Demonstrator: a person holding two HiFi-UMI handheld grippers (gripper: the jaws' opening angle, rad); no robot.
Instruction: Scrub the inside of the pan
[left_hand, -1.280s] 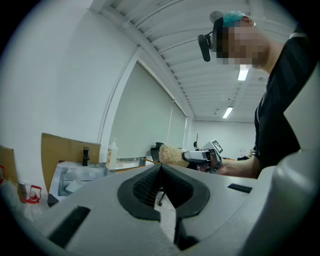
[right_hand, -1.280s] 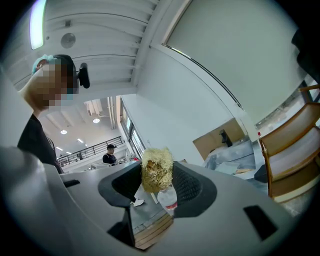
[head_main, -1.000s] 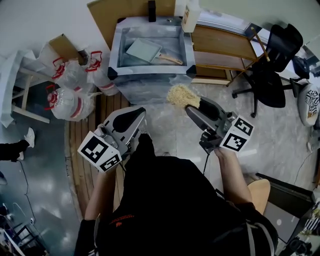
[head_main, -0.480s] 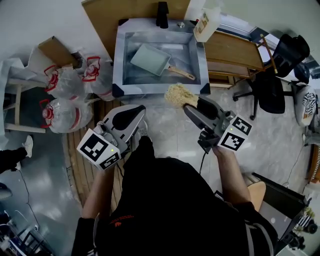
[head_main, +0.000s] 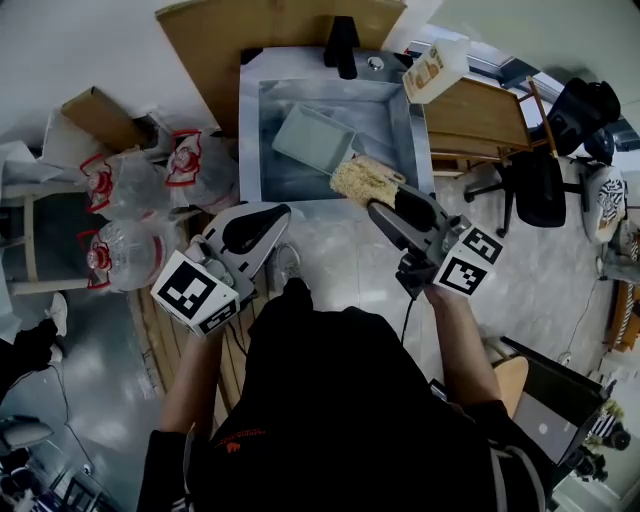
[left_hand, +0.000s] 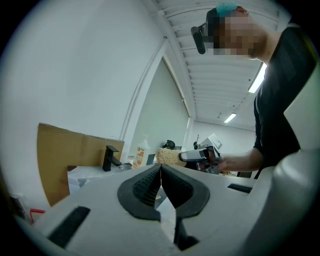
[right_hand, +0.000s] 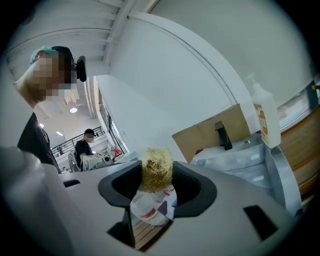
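While standing before a steel sink (head_main: 250, 130), holds a two-jaw gripper in each hand. Has the pan (head_main: 312, 138), pale green and rectangular, lying inside the basin, set diagonally, with its wooden handle (head_main: 348, 158) pointing toward the near right corner. Pinches a straw-coloured, fibrous scrubber (head_main: 362, 180) in the right gripper (head_main: 388, 203): jaws clamped on its base, tuft sticking out beyond the tips. Holds that tuft over the sink's near rim, right by the end of the handle; cannot tell from the head view whether touching it. Shows, in the right gripper view, the scrubber wedged between the two dark pads (right_hand: 192, 187), with a red-and-white plastic bag (right_hand: 150, 212) behind it. Holds the left gripper (head_main: 278, 213) to the left, short of the sink's near edge, well apart from the pan. Presses its ribbed pads (left_hand: 145, 186) together along one line, with nothing between them. Beyond the basin: a black faucet (head_main: 343, 45) at the far rim, a soap bottle (head_main: 437, 68) at the far right corner, a sheet of cardboard (head_main: 260, 30) behind. Left of the sink, knotted bags (head_main: 130, 240) on the floor.
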